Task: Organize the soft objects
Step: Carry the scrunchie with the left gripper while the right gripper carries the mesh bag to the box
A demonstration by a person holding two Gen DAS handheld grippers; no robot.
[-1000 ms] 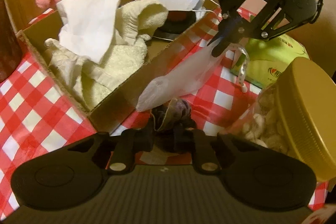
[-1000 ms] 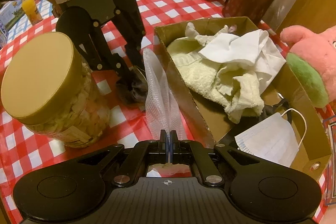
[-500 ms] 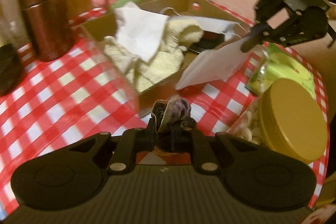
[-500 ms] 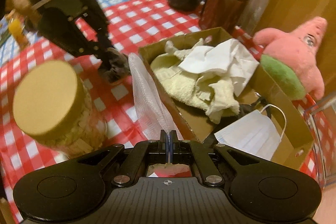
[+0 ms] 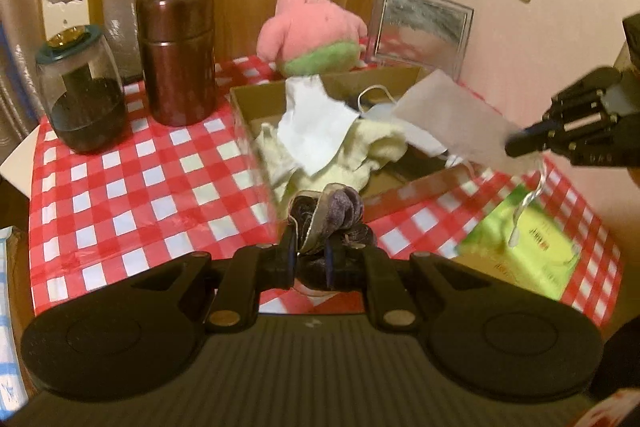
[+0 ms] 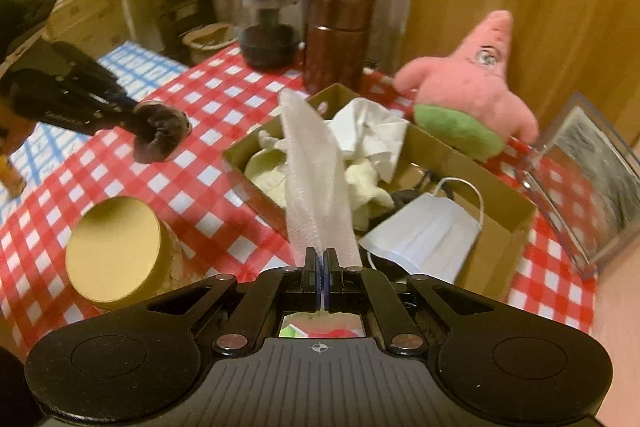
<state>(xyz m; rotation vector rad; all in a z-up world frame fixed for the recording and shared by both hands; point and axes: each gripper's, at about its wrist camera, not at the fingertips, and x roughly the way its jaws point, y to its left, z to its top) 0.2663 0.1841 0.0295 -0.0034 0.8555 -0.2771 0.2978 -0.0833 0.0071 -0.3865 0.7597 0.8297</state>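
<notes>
Carrying both soft items toward the cardboard box looks like the step in hand: the left claw grips a dark velvet scrunchie above the checked surface, just short of the box's near wall, while the right claw pinches a white mesh pouch over the box. Next, each must reach in and let go. Towels, tissue and a face mask crowd the box; the yellow-lidded jar stands close by.

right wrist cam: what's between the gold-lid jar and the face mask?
The white mesh cloth pinched in the right gripper and the cardboard box's near wall lie between gold-lid jar and face mask, seen in the right wrist view.
</notes>
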